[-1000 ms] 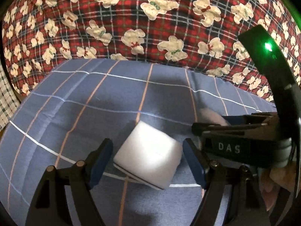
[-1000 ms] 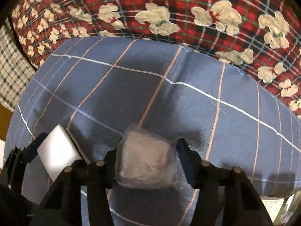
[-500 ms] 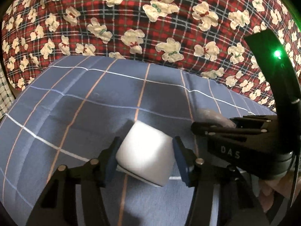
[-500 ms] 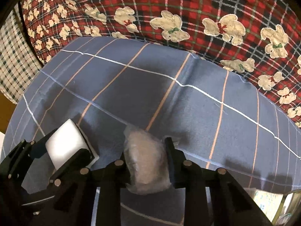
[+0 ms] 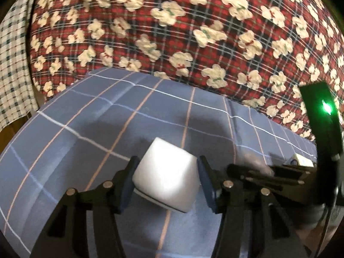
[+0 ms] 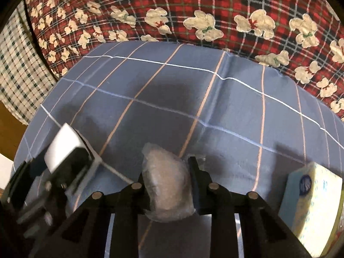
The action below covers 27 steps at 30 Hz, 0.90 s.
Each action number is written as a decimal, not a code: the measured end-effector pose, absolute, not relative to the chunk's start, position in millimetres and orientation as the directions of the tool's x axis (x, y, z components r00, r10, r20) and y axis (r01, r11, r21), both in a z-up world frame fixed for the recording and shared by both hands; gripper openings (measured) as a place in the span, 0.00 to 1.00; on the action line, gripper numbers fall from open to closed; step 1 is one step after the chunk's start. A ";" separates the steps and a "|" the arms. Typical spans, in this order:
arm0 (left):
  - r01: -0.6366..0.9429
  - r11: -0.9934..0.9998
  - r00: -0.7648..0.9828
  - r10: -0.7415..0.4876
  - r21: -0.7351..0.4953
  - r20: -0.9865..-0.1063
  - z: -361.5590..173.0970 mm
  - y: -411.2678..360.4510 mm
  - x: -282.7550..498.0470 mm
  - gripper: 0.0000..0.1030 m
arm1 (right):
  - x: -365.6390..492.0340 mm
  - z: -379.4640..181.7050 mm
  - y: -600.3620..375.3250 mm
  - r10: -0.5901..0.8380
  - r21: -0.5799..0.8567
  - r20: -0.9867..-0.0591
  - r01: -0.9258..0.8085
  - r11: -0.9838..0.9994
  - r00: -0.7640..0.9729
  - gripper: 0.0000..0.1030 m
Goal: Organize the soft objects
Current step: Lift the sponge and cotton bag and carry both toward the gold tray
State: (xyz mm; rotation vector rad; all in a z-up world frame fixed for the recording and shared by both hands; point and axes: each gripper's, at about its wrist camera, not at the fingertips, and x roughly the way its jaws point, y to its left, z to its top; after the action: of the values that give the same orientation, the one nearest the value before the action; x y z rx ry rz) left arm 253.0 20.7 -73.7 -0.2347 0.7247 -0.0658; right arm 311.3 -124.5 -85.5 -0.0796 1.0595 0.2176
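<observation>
Presently the left gripper [image 5: 165,181] holds a white foam block [image 5: 166,177] squarely between its fingers, both pads pressing its sides. Right gripper [image 6: 168,182] fingers are clamped on a plastic-wrapped grey bundle [image 6: 166,185], above the blue checked bedsheet [image 6: 193,99].

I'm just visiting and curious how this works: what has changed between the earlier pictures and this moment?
Both grippers closed on what lay between their jaws. The left gripper now clamps the white block; the right gripper squeezes the plastic-wrapped bundle narrower. Both views have shifted, bringing a tissue pack into sight at the right. The blue checked cloth and the red bear-print fabric look unchanged.
</observation>
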 end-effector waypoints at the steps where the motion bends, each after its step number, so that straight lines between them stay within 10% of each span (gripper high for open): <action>1: -0.025 0.971 0.754 -0.138 -0.238 -0.642 -72.9 22.5 250.2 0.53 | 306.3 -84.6 -123.6 0.132 0.028 -0.865 -0.216 0.976 0.484 0.26; 27: 0.001 0.976 0.855 -0.115 -0.219 -0.506 -54.0 23.2 212.2 0.53 | 197.3 -55.7 -119.5 0.056 -0.158 -0.535 -0.166 0.973 0.843 0.26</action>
State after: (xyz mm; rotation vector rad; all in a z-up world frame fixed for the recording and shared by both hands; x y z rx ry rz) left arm 212.2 23.2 -54.0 -0.2153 0.5431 -0.0615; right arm 197.3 -119.5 -55.7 -0.2024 0.5571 0.1179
